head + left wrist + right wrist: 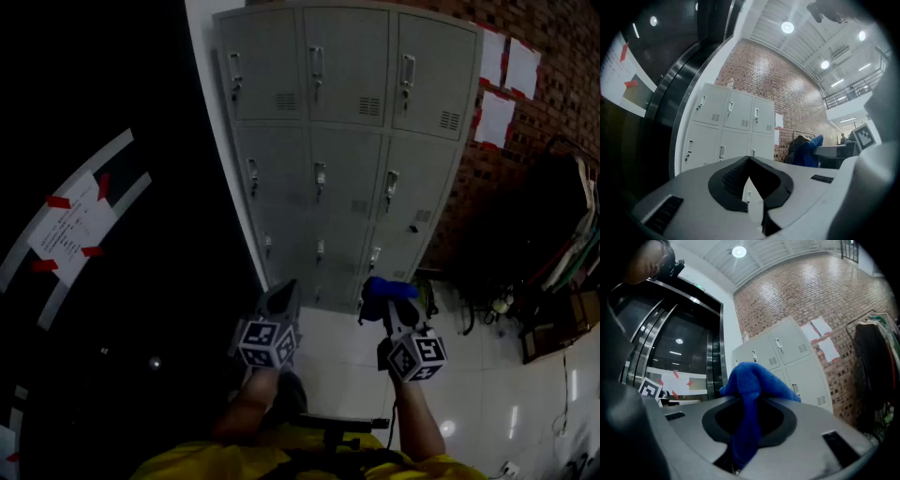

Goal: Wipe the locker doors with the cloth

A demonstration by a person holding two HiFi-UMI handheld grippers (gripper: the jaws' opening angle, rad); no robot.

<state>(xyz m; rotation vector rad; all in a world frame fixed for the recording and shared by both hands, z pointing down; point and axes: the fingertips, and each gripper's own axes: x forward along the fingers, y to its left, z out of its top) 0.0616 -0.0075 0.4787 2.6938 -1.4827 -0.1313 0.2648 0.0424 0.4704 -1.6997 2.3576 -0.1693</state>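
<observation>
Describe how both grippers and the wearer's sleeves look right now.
The left gripper and right gripper have pale grey bodies with black-lined jaw recesses. Each carries a cube of black-and-white square markers. The person wears a yellow top. No cables show.

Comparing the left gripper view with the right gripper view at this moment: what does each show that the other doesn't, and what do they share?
Only the left gripper view shows the left gripper, with its jaws together and nothing between them, and a railed upper level at far right. Only the right gripper view shows the right gripper shut on the blue cloth, which bunches over the jaw tips. Both show the grey lockers with doors closed, the brick wall behind them, and the dark glass front with taped paper.
</observation>
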